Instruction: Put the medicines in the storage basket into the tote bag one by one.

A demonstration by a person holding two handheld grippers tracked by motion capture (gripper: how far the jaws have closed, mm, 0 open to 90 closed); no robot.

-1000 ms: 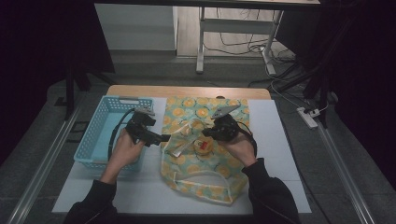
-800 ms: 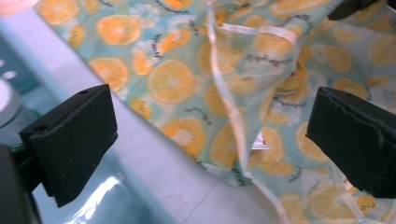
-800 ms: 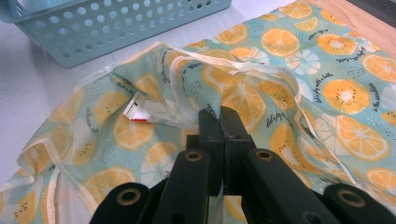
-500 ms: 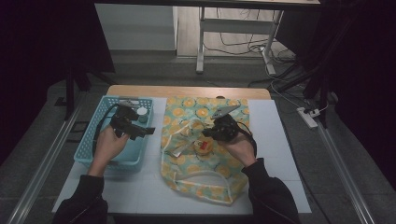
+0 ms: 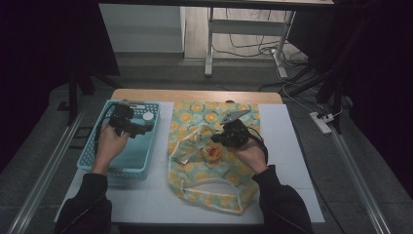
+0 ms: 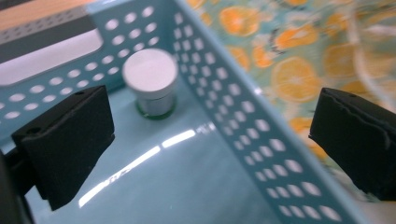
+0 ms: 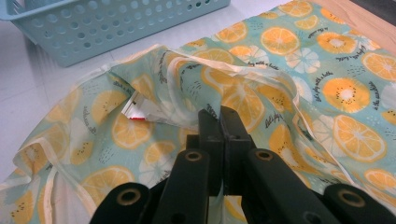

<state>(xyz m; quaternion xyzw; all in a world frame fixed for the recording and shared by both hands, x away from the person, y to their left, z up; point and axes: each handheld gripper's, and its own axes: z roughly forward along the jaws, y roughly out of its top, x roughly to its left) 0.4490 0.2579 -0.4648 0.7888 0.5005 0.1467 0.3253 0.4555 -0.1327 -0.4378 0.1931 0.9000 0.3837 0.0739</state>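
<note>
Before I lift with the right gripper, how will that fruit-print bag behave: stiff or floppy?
Probably floppy: the bag lies in soft folds and wrinkles, so it should sag and drape when raised. Its thin fabric looks light, yet things inside may slide or weigh it down. The right gripper, shut on a fold, may lift just one layer.

White table [image 5: 292, 161] with a wooden far edge

A blue basket [image 5: 146, 161] sits on its left side. Just beside it, to the right, a fruit-print cloth bag [image 5: 214, 195] lies flat and crumpled, reaching from the far edge nearly to the near edge.
</note>
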